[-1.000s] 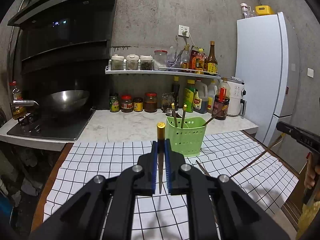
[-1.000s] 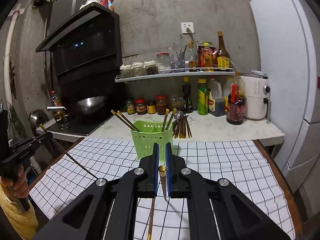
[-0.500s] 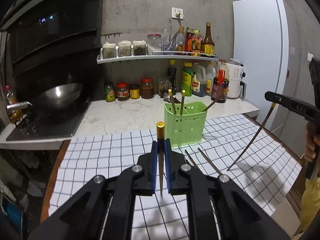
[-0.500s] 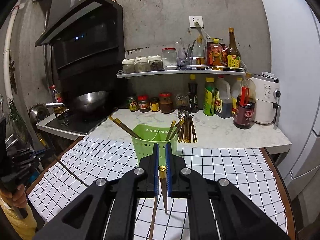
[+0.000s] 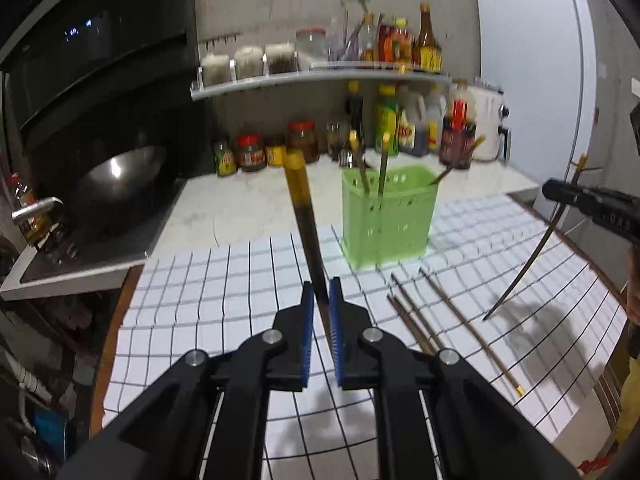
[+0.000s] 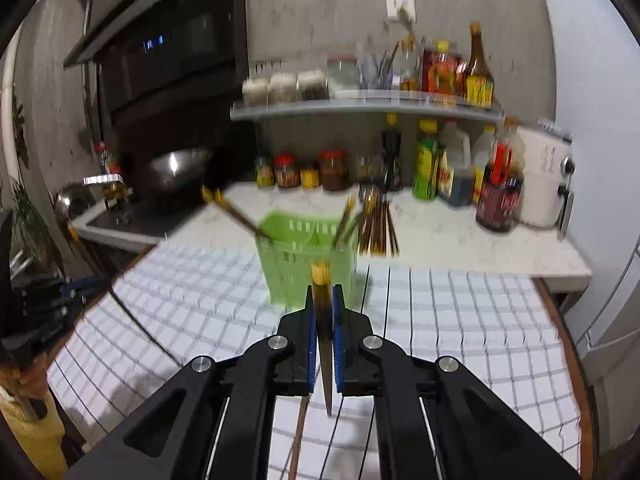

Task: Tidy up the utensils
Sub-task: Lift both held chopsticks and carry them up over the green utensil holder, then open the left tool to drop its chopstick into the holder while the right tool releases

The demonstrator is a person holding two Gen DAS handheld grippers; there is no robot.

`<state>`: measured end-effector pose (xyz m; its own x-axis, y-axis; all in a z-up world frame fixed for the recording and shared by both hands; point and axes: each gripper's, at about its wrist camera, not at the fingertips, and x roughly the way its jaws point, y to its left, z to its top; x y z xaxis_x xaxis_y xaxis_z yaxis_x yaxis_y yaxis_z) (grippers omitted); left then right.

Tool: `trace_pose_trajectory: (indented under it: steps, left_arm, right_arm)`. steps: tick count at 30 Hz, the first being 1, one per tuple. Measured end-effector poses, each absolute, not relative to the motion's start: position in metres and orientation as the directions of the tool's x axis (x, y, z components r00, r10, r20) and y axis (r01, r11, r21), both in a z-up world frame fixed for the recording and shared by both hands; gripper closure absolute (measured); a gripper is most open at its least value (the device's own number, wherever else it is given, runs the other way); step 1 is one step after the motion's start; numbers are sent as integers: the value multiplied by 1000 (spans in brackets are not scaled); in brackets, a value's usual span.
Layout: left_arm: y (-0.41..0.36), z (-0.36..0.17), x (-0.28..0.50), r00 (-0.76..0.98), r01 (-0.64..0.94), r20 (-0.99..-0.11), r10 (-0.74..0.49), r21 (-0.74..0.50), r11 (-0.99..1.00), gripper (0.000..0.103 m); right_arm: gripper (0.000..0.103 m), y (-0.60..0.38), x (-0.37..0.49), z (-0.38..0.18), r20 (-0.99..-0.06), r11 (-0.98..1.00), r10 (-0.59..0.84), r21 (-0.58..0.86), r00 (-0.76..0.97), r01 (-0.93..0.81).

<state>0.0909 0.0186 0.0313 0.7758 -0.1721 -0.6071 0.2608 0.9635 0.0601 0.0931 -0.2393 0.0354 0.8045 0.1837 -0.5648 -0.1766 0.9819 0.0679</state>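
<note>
Checked cloth, green basket, L gripper & R gripper each clamping chopstick

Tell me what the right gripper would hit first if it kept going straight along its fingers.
Most likely the green utensil basket. The right gripper, shut on a chopstick, points almost directly at it across the checked cloth, and nothing shows between them. The view is blurred, so depth is uncertain.

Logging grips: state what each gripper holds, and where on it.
Left gripper holds a chopstick near mid-length, gold end up. Right gripper holds a second chopstick just below its gold end.
</note>
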Motion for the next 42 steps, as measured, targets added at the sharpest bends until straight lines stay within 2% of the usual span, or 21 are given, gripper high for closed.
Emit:
trace_pose_trajectory:
  steps: [7, 15, 18, 22, 28, 31, 33, 35, 39, 42]
  left_arm:
    - [16, -6, 99, 710, 258, -685, -162, 39, 965, 96]
    - [20, -14, 87, 720, 246, -668, -189, -10, 969, 97]
    - [23, -8, 82, 745, 241, -635, -205, -30, 970, 97]
    - [28, 20, 84, 806, 245, -541, -239, -63, 968, 97]
    - [30, 103, 109, 910, 234, -339, -240, -58, 971, 97]
    - [27, 133, 138, 913, 257, -303, -273, -92, 962, 97]
    - [21, 141, 161, 904, 276, -309, -297, -110, 955, 97]
    - [7, 139, 191, 884, 300, -342, -320, -111, 947, 97]
    - [-20, 116, 242, 832, 322, -442, -335, -106, 941, 97]
    - [-31, 94, 275, 764, 354, -518, -385, -162, 921, 97]
  right_arm:
    - [96, -241, 93, 0, -617, 982, 185, 95, 765, -161]
    - [97, -247, 80, 0, -596, 987, 158, 83, 787, -135]
    - [97, -251, 80, 5, -591, 987, 157, 81, 792, -136]
    - [97, -250, 85, 21, -564, 981, 193, 100, 803, -165]
    - [97, -231, 96, 93, -393, 976, 215, 43, 894, -216]
    - [97, -227, 113, 125, -306, 980, 194, 9, 932, -201]
    - [97, -227, 133, 137, -273, 983, 177, -6, 946, -185]
    - [97, -227, 158, 138, -279, 985, 157, -20, 947, -169]
    - [97, -227, 201, 119, -356, 986, 160, 6, 921, -169]
    - [97, -225, 224, 101, -410, 986, 157, 11, 898, -167]
